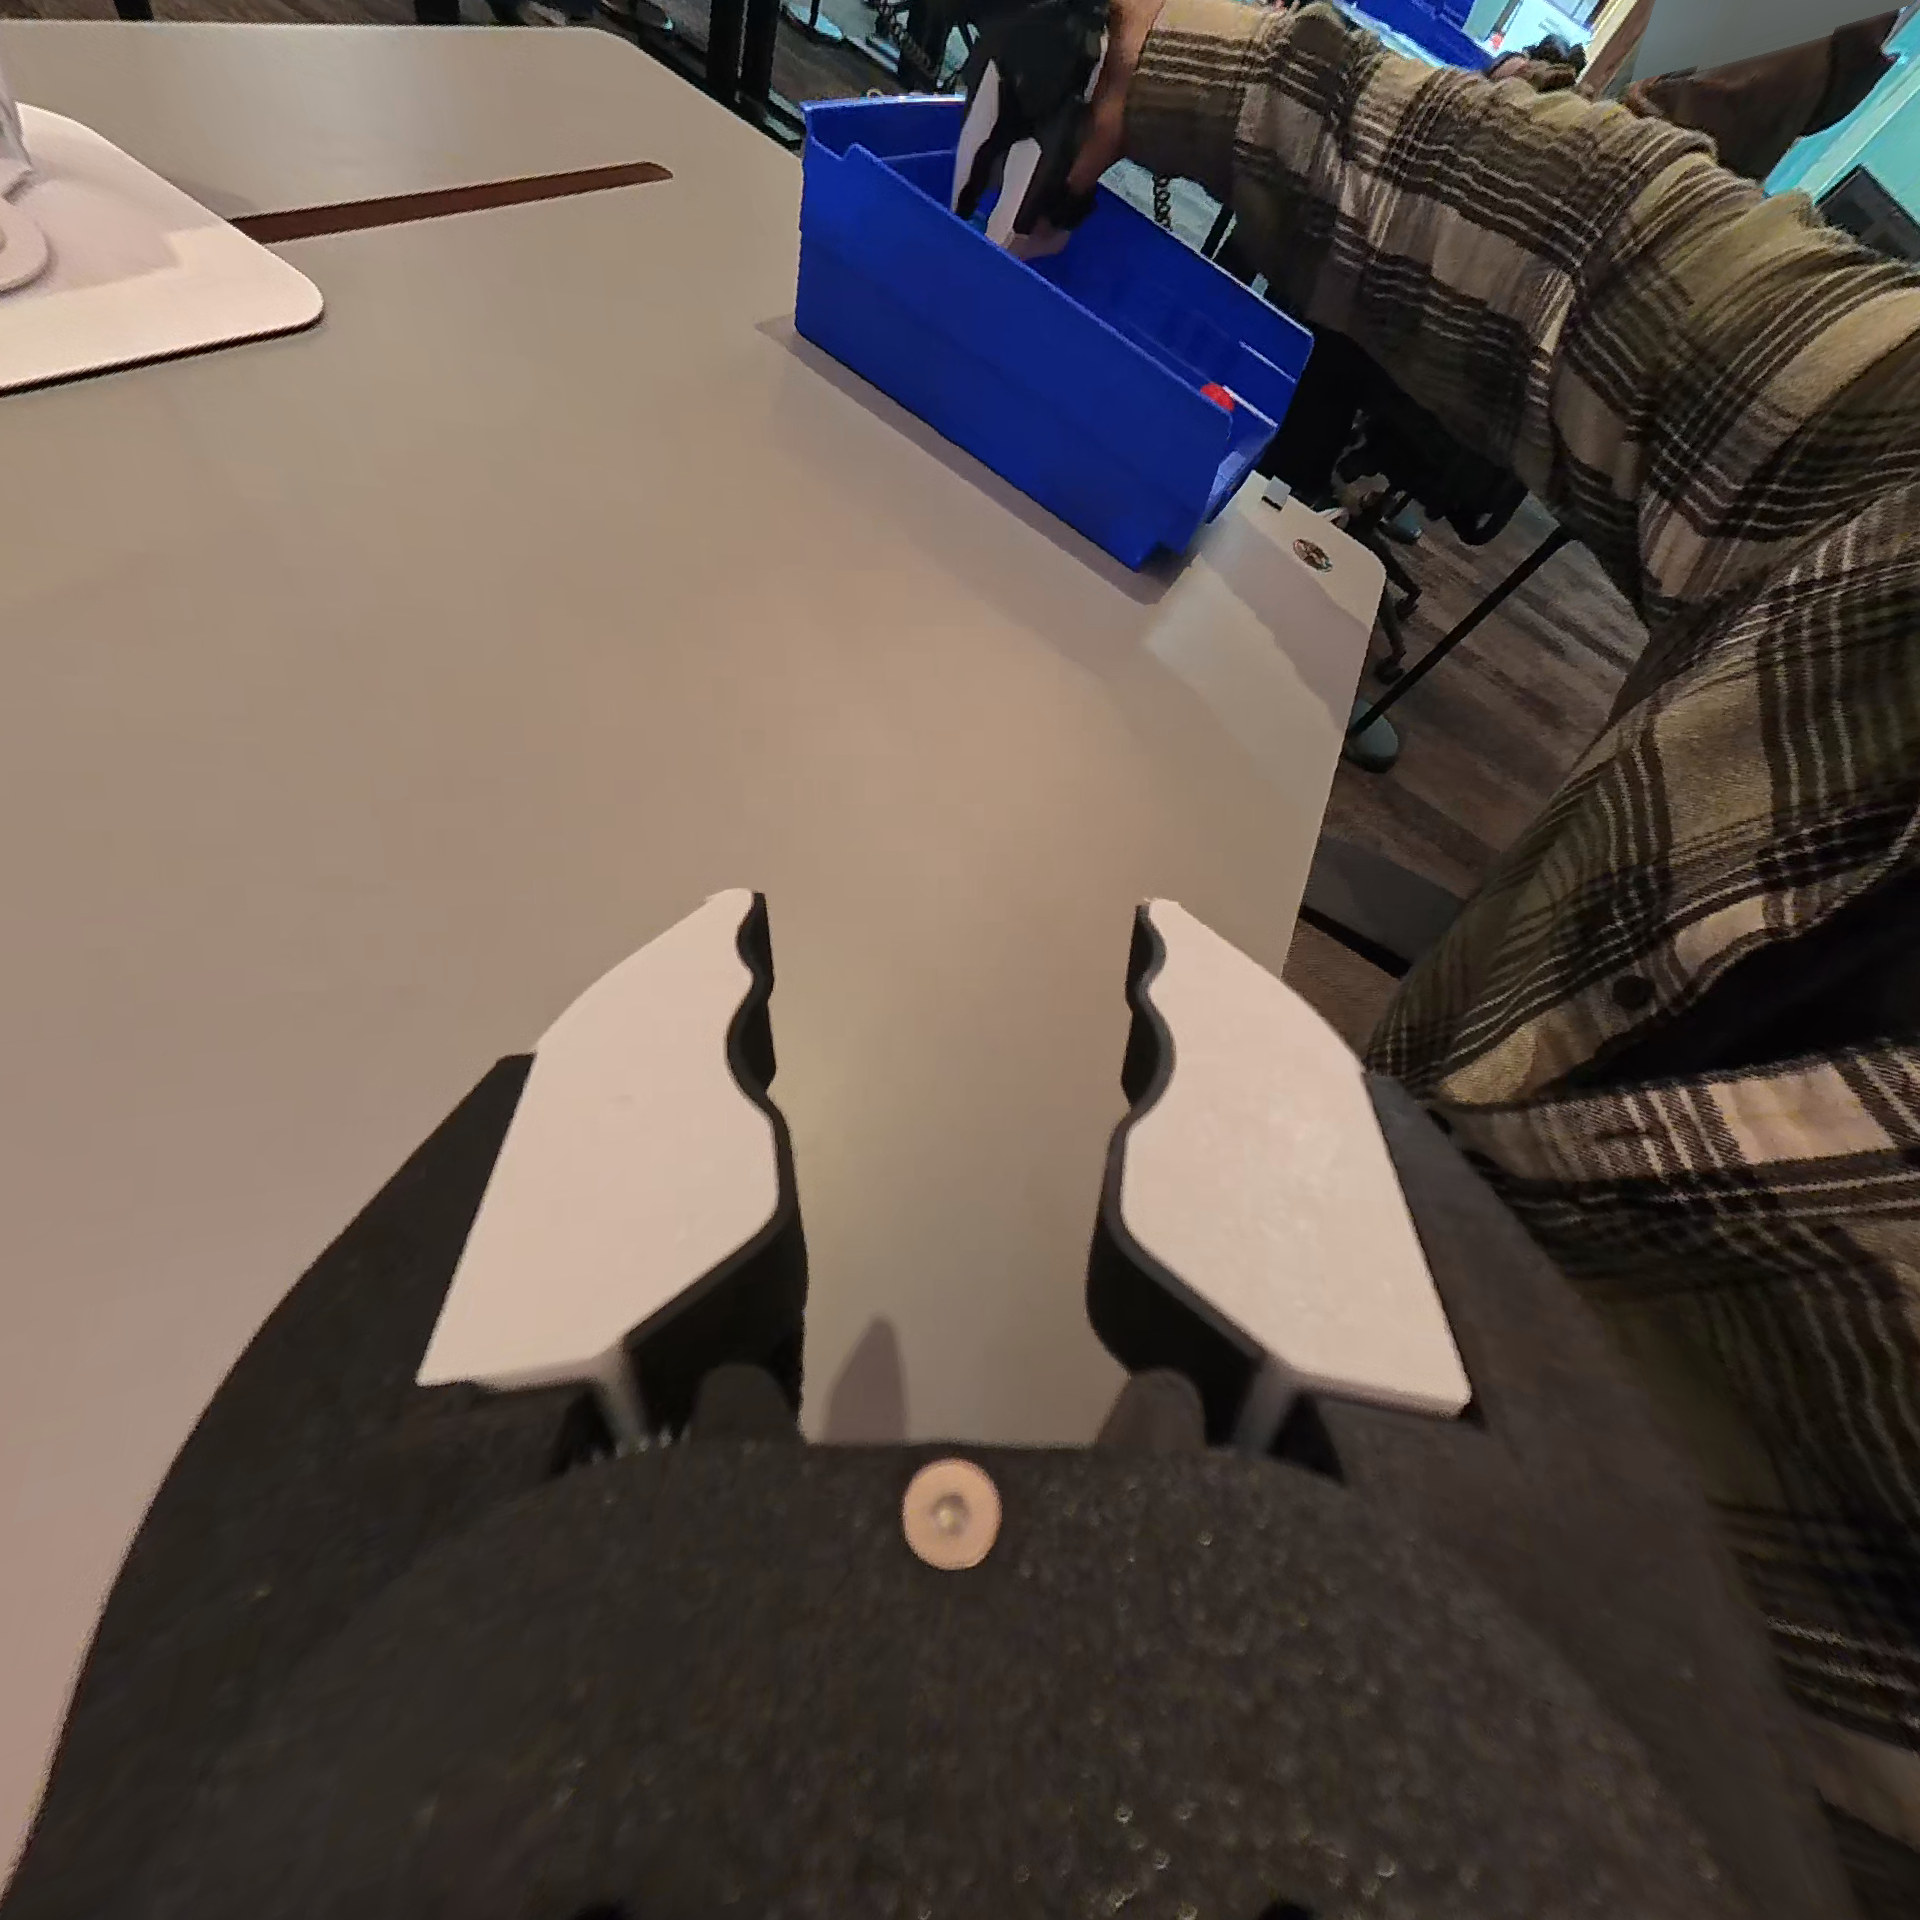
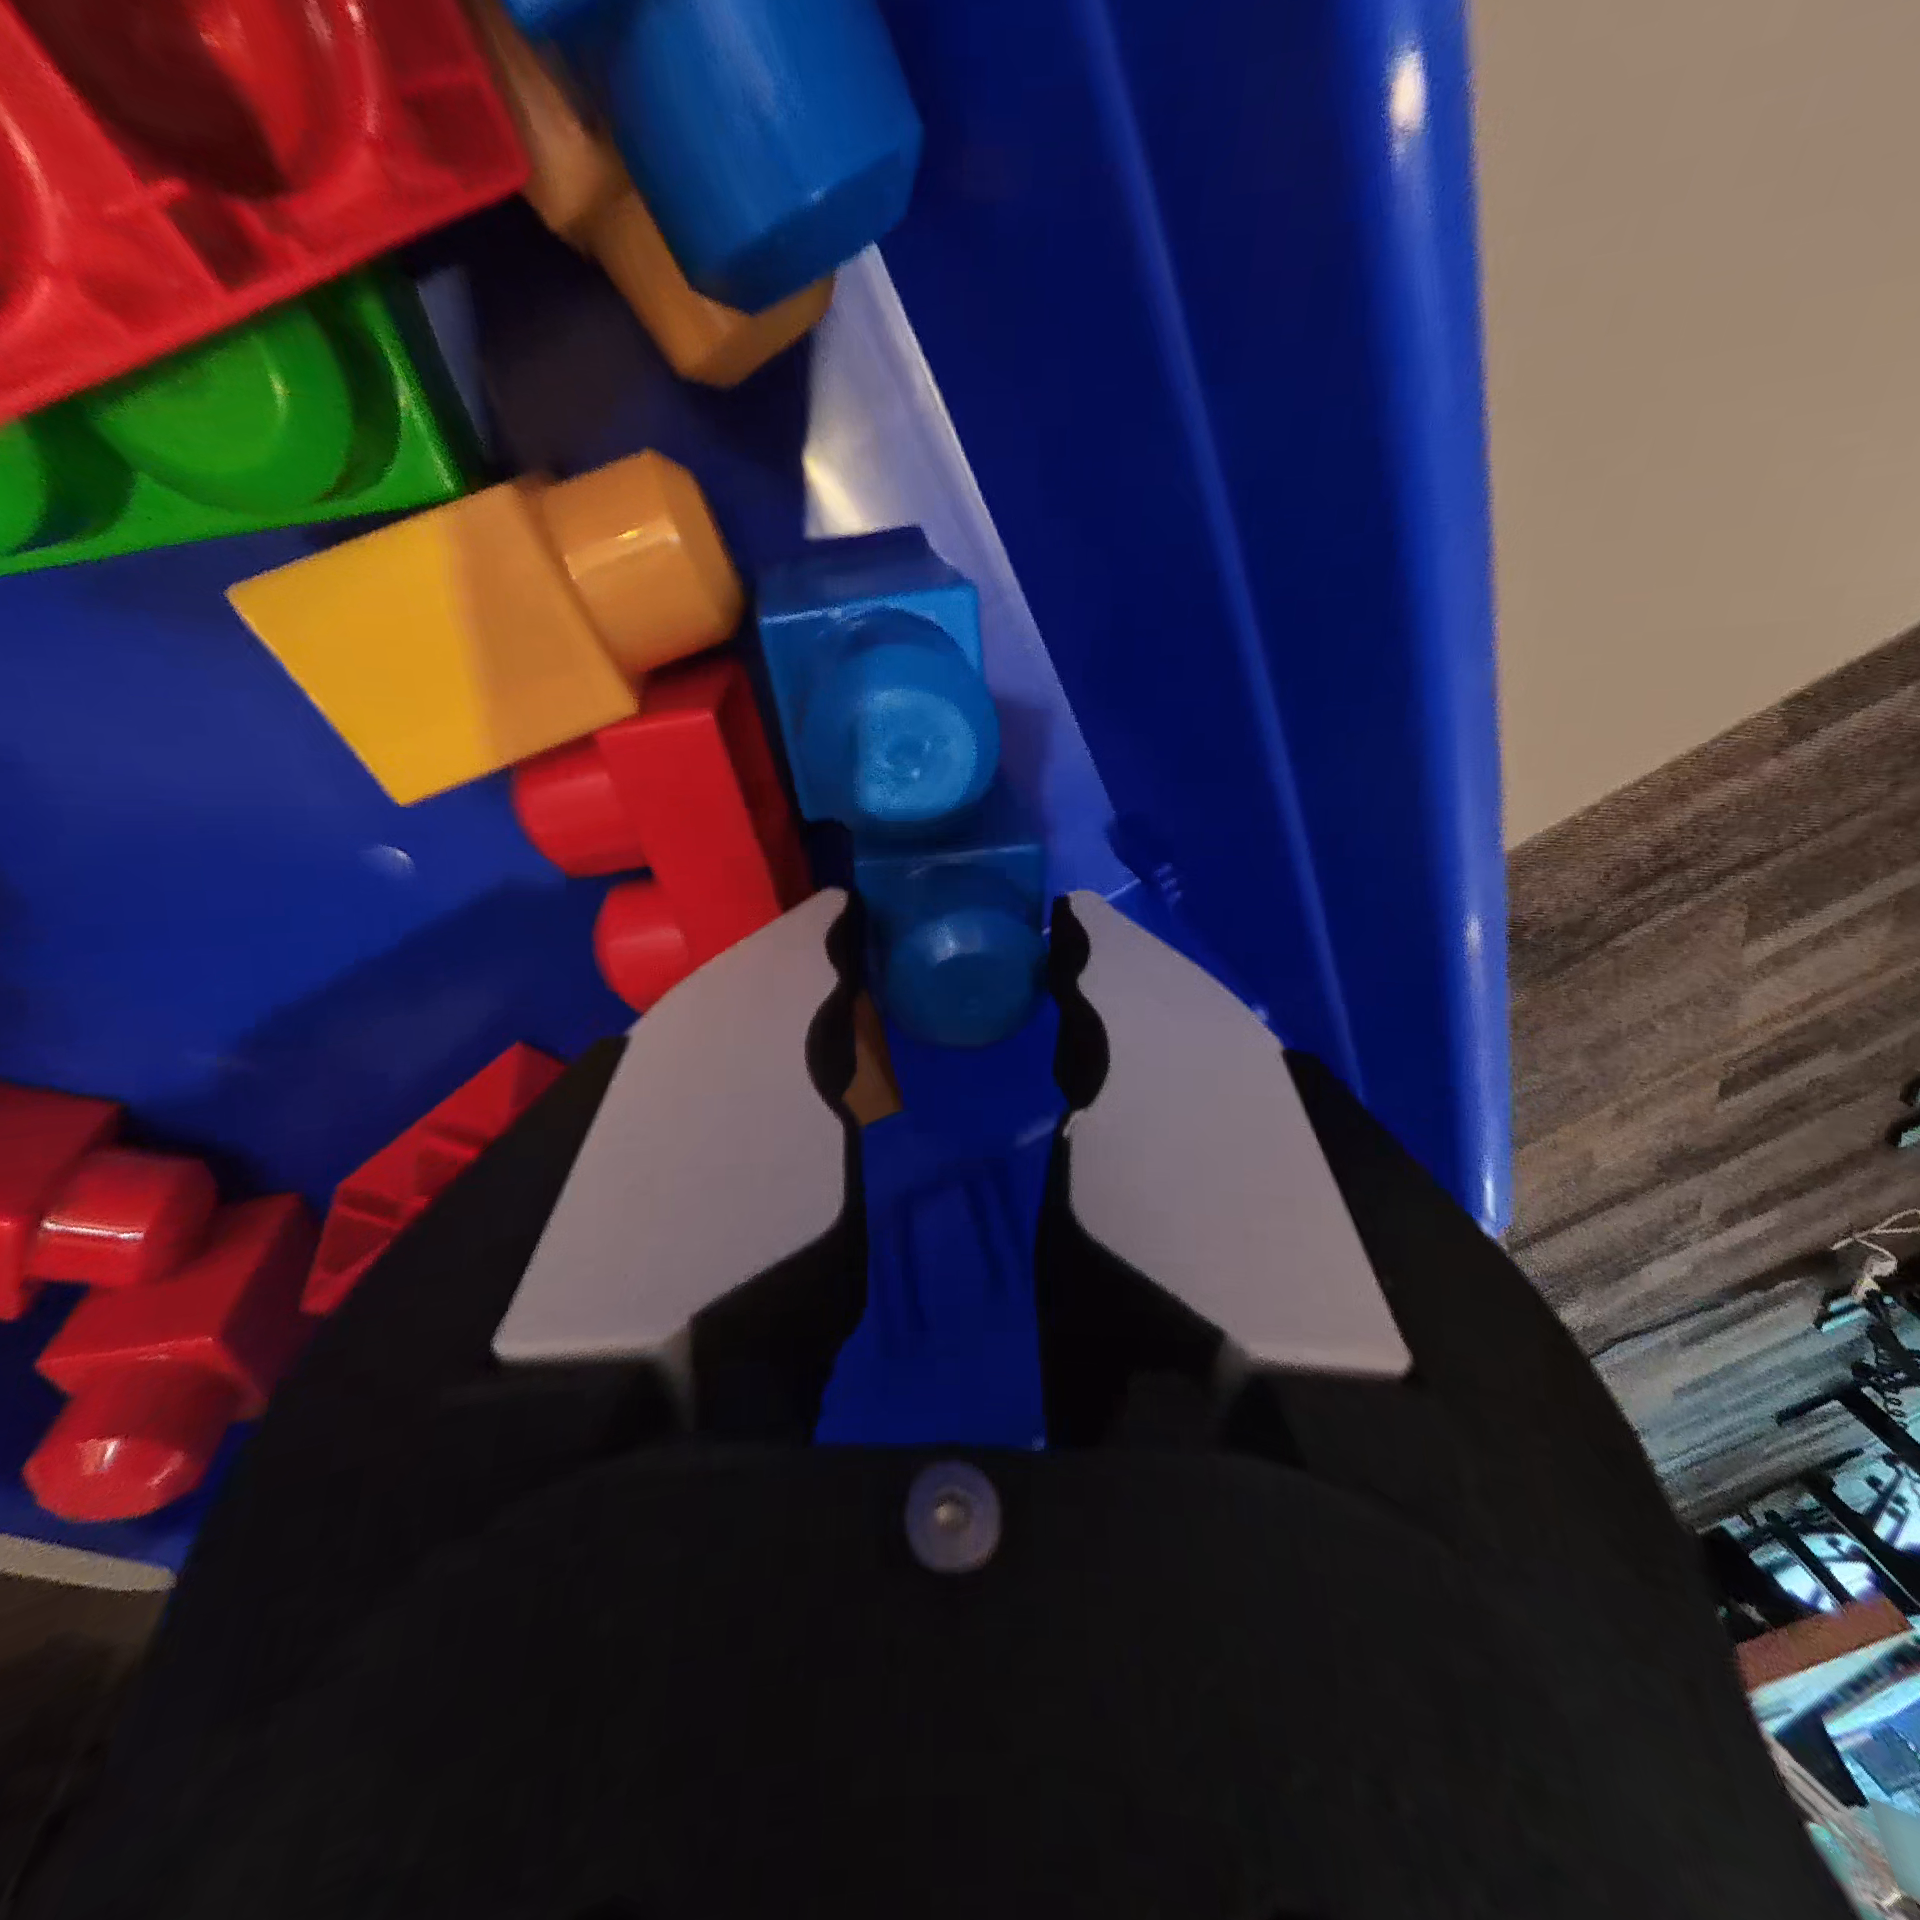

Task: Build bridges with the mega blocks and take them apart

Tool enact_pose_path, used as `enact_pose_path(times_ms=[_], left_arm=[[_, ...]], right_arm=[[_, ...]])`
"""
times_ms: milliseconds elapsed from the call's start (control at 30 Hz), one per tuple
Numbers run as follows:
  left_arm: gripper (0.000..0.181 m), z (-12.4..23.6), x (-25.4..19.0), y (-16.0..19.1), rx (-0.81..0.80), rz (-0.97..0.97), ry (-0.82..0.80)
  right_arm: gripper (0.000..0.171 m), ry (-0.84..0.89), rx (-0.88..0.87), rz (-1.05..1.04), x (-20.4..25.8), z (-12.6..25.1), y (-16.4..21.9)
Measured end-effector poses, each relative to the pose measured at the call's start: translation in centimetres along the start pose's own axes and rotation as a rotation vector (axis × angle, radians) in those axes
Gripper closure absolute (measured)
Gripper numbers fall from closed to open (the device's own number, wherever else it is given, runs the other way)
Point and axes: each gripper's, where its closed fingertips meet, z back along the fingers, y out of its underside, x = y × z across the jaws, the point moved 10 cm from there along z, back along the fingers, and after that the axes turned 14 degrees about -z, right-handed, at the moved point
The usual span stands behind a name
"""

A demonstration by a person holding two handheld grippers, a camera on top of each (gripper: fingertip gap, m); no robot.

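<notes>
Reaching into bin: the right gripper is down inside the blue bin, fingers straddling a small blue block that lies against the bin's inner wall.
Right jaws: partly closed around the stud of that block; the picture is blurred, so it cannot be told whether the pads are pressing on it or merely alongside it.
Left gripper: held low over the bare grey table, well apart from the bin.
Left jaws: spread wide, nothing between them.
Block location: all blocks in view lie loose in the bin. A second blue block sits just beyond the targeted one; a red block and a yellow block lie beside it; a green block and a large red block are farther in.
Bin location: on the table near its far right edge, seen in the left wrist view with the right gripper and a plaid sleeve over it.
Work done: none visible. No block stands on the table and no bridge has been started.
Work left: judged from this, nearly everything. Supports and spans must be fetched, stacked, then pulled apart.
Stage: first pick, very early.
Next move needs: a firm closure on the stud before lifting, since the wall crowds the right finger.
</notes>
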Motion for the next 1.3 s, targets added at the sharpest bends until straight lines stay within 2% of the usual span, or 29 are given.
enact_pose_path(times_ms=[33,133,233,333,467,633,800,967,1133,1300], left_arm=[[0.116,-0.1,0.0,0.1,-0.003,0.001,-0.002],[0.116,-0.3,0.2,0.5,-0.022,0.004,-0.012],[0.116,-1.2,0.9,0.7,-0.041,0.005,-0.006],[0.115,-3.1,2.1,0.2,-0.081,-0.003,0.016],[0.113,-7.0,3.1,-2.3,-0.13,-0.063,0.079],[0.104,-11.4,2.1,-5.3,-0.046,-0.23,0.111],[0.104,-11.7,1.6,-5.4,0.0,-0.27,0.102],[0.109,-10.4,2.0,-4.6,0.007,-0.251,0.093],[0.14,-9.3,2.1,-3.6,0.033,-0.259,0.108],[0.14,-8.2,2.3,-2.9,0.04,-0.241,0.079]], right_arm=[[0.136,0.007,-0.024,-0.013,0.1,0.6,0.2],[0.137,0.039,-0.115,-0.073,0.6,3.9,0.8],[0.137,0.039,-0.244,-0.107,3.1,9.0,0.7],[0.137,-0.021,-0.353,-0.081,7.7,13.7,-0.8],[0.137,-0.241,-0.494,0.053,16.6,17.3,-5.4],[0.137,-0.381,-0.52,0.36,28.2,17.8,-12.2],[0.138,-0.466,-0.514,0.536,35.1,18.0,-16.6],[0.138,-0.522,-0.523,0.61,38.0,18.6,-18.9],[0.138,-0.581,-0.52,0.635,39.2,19.0,-20.4],[0.137,-0.62,-0.545,0.641,39.6,18.8,-21.3]])
